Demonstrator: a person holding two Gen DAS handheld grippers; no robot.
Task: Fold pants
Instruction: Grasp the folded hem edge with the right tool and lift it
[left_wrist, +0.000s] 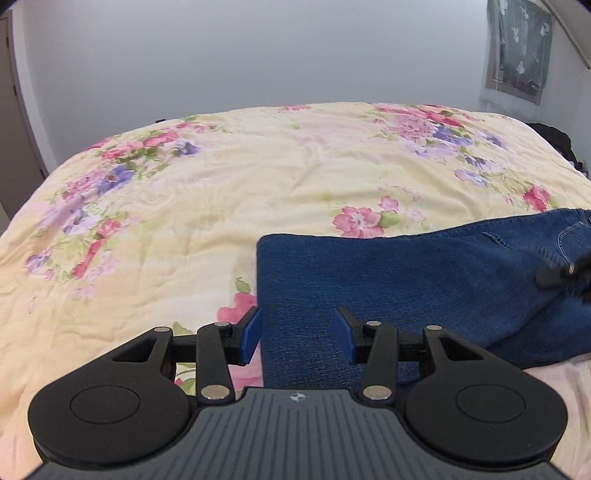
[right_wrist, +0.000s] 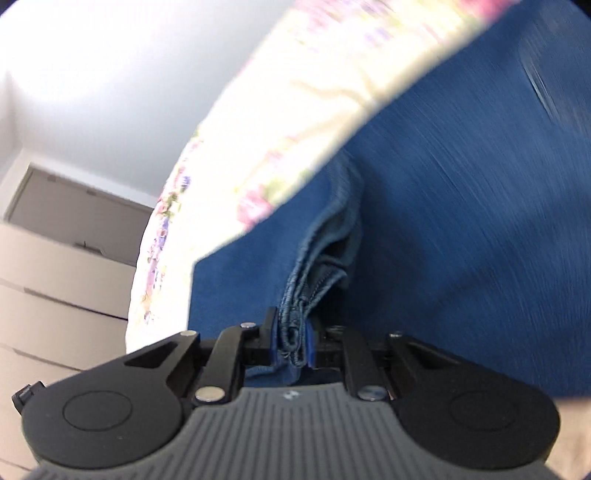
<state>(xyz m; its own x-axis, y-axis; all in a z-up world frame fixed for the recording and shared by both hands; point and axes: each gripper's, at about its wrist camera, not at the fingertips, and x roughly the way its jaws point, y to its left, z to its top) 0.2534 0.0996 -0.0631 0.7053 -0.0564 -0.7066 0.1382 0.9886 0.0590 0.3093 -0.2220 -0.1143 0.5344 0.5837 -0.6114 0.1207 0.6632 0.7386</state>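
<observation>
Right up close, the left gripper (left_wrist: 298, 334) hangs with its blue pads spread wide and nothing between them, just over the near corner of the folded pants (left_wrist: 406, 288). Those jeans lie flat on the floral bedspread (left_wrist: 184, 206), toward its right side. Over on the right gripper (right_wrist: 291, 338), the fingers are pinched tight on a bunched denim seam, and that view is pretty smeared. Around them: a plain pale wall (left_wrist: 258, 51), a curtained window (left_wrist: 521, 51), a white dresser (right_wrist: 55, 280) beside the bed.
</observation>
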